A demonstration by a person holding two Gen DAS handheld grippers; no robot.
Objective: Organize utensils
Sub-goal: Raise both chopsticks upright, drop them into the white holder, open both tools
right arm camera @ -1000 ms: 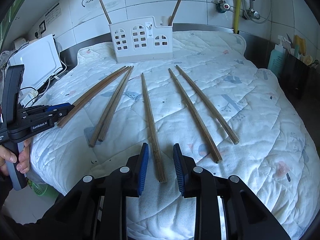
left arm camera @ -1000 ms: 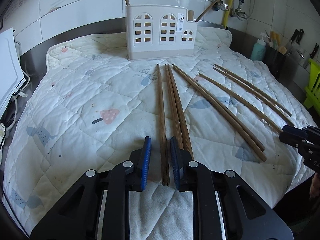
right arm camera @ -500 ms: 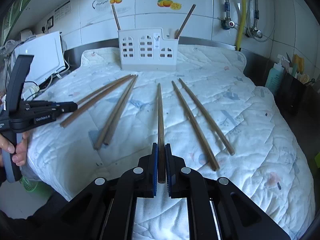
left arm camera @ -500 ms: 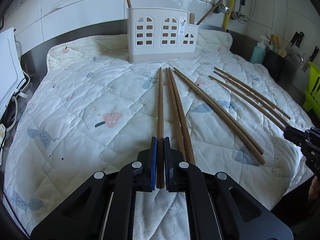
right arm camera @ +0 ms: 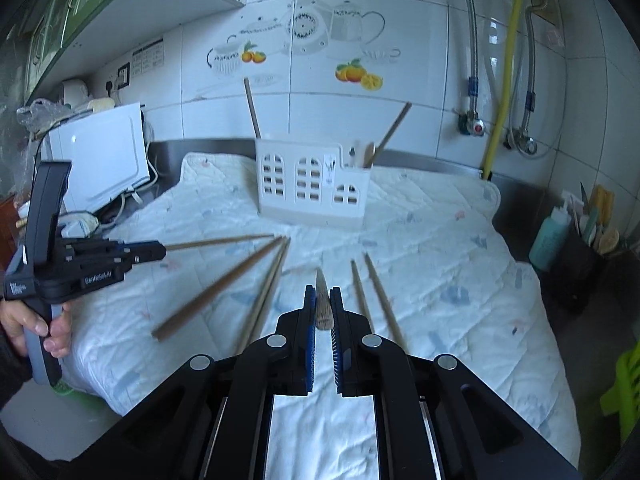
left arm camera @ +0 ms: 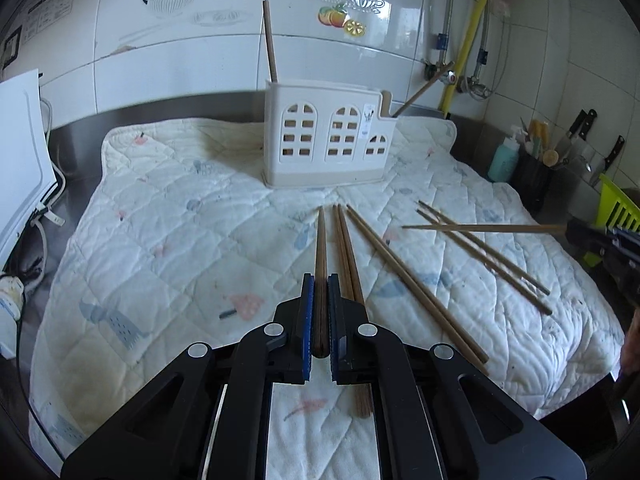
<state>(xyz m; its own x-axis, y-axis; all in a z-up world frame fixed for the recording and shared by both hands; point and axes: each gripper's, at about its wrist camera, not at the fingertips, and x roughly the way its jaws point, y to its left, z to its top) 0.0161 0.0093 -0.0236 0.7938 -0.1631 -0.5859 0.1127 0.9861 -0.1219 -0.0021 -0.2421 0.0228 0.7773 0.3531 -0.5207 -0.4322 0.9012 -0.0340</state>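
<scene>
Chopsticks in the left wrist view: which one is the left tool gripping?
The dark chopstick clamped between the left tool's blue pads, leftmost of the fan. The paler chopsticks beside it lie loose on the quilt.

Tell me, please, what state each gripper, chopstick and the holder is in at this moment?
Left gripper: shut on a dark chopstick, lifted off the quilt.
Right gripper: shut on a pale chopstick, also lifted.
Loose chopsticks: six lying flat on the quilt.
Utensil holder: upright, with one chopstick standing at each end.
</scene>
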